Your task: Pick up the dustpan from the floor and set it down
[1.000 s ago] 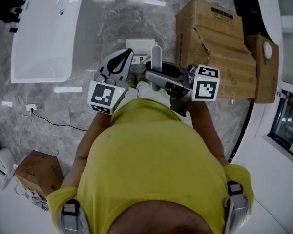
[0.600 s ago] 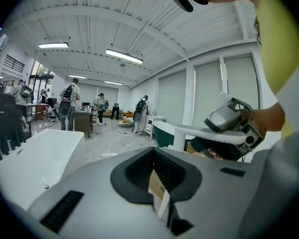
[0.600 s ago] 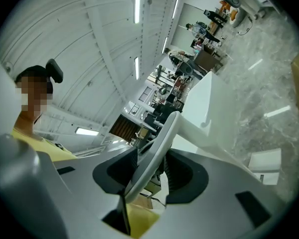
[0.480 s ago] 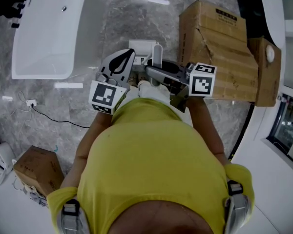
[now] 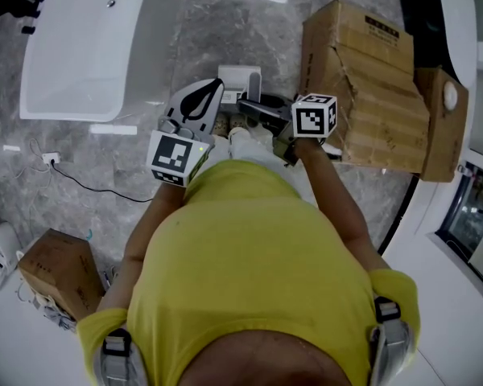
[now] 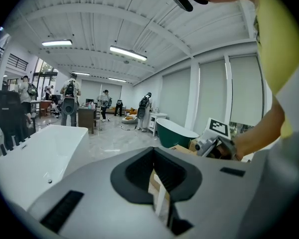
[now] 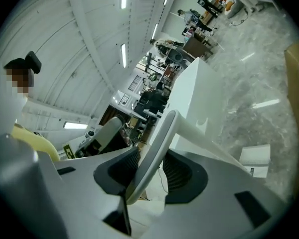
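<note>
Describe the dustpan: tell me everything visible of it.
The dustpan looks like smooth, pale grey-white plastic. Its handle is a rounded bar that bends over at the top, and it is clamped between the dark ribbed pads of the right tongs. In the head view it stands roughly upright over the marble floor, beside a white boxy shape that may be its pan. Whether it touches the floor cannot be told.

Grey marble floor (image 5: 225,22), white bathtub (image 5: 72,63), cardboard box (image 5: 362,71)
</note>
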`<state>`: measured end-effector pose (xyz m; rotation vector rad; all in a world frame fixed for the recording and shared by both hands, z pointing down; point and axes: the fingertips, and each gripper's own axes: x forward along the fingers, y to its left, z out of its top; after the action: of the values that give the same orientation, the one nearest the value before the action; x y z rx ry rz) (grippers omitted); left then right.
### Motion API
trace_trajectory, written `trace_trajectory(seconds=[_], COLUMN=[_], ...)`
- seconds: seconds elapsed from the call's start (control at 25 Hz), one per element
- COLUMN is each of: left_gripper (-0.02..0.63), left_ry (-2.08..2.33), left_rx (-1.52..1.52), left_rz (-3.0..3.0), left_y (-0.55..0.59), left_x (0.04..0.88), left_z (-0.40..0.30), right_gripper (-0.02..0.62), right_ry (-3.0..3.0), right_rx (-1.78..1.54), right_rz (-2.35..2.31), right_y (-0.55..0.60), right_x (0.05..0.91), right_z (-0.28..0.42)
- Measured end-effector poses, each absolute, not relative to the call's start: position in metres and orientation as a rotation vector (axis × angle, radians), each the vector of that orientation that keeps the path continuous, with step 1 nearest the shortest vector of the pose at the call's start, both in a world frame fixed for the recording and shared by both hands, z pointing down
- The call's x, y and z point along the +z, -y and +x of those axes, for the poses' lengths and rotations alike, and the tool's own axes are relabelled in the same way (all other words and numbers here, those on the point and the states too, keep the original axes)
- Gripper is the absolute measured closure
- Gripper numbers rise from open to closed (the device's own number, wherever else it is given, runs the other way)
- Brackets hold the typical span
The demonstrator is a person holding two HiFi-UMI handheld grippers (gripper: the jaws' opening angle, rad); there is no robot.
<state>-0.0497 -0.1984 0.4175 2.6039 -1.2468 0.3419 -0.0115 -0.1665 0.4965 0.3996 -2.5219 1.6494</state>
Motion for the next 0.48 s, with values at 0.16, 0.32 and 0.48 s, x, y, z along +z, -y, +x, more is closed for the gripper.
trace_trajectory(seconds=[0.16,0.32,0.48], left_gripper=[0.604,0.604,0.604], left_ry=[1.255,1.259,1.263], left_rx=[0.35,0.355,0.357], left_rz=[2.591,2.582,2.576], left_y=[0.197,0.197,0.198], left_x=[0.421,0.423,0.423], left_z=[-0.052,-0.053,-0.055], right_gripper=[0.437,0.437,0.448], right_ry=[2.509,2.475,2.456], right_rx=[1.669,1.662,1.648], right_rz=[0.428,0.457,0.453], right_y=[0.177,0.182,0.181], right_x=[0.52,0.545,0.562], right_z=[-0.013,-0.013,-0.013])
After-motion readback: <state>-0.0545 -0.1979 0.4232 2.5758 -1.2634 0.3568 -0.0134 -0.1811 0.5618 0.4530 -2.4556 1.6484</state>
